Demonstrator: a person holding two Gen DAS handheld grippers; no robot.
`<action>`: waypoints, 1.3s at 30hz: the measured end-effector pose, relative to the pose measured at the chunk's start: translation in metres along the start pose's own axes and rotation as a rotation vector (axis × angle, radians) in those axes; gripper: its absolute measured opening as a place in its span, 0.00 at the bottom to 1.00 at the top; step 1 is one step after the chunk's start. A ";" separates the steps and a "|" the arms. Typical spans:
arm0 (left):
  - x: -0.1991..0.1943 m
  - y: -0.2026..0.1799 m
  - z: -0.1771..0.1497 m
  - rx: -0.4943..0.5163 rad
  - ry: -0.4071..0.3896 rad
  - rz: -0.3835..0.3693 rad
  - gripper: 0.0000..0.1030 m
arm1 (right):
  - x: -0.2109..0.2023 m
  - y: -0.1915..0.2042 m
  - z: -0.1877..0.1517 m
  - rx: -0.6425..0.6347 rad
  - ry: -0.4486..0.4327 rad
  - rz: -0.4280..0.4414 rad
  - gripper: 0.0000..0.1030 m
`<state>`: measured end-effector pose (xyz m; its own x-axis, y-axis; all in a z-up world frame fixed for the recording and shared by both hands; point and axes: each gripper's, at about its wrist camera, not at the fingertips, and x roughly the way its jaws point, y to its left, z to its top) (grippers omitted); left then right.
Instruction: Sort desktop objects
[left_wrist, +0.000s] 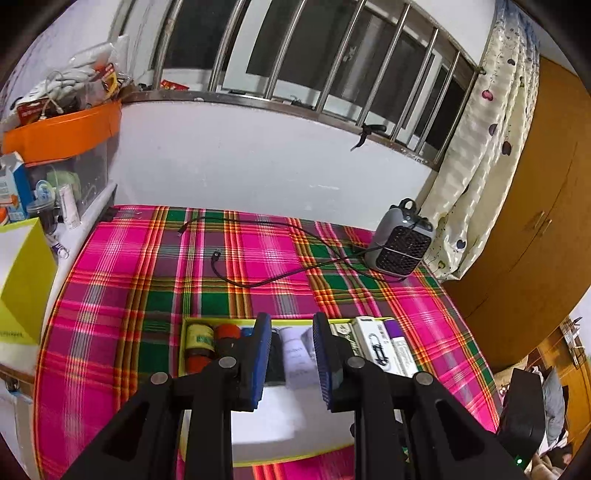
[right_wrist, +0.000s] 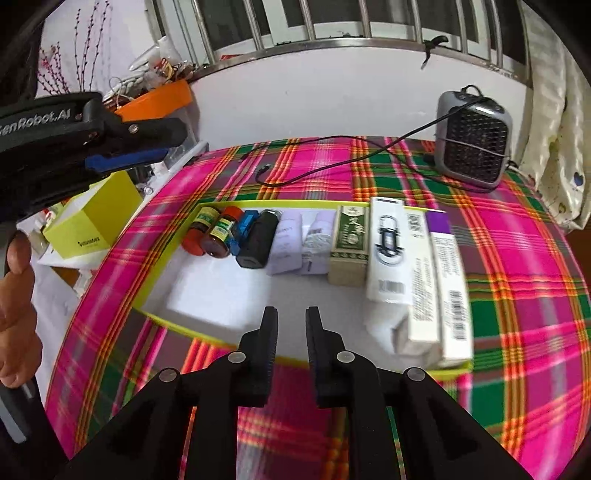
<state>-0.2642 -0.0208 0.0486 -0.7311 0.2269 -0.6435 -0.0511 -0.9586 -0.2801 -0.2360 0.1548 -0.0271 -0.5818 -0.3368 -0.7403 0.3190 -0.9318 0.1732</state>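
Fingers on both grippers are sitting parted and gripping nothing: left gripper is hovering over the yellow-rimmed tray, right gripper at its near edge. Bottles and boxes are lying in a row along the tray's far side on the plaid tablecloth.

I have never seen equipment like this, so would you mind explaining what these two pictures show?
No robot here: a person holds a two-finger gripper in each hand, each carrying a fisheye camera that looks forward along its fingers. One picture is from the left gripper, the other from the right gripper; the right view also shows the left gripper from the side and a hand. Both grippers are open and hold nothing. Below them, on a plaid cloth, a yellow-rimmed tray holds a row of small bottles and boxes. Behind stands a small grey heater.
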 end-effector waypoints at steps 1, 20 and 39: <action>-0.003 -0.004 -0.005 0.010 -0.002 0.006 0.22 | -0.003 -0.001 -0.002 0.000 0.001 -0.003 0.16; -0.026 -0.036 -0.102 0.142 0.091 0.111 0.23 | -0.043 -0.020 -0.040 -0.021 -0.003 -0.033 0.21; -0.030 -0.022 -0.132 0.118 0.149 0.188 0.23 | -0.064 -0.019 -0.049 -0.096 -0.003 -0.045 0.22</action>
<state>-0.1516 0.0166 -0.0202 -0.6275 0.0578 -0.7765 -0.0098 -0.9977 -0.0664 -0.1684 0.2009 -0.0149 -0.5997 -0.2955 -0.7437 0.3625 -0.9288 0.0767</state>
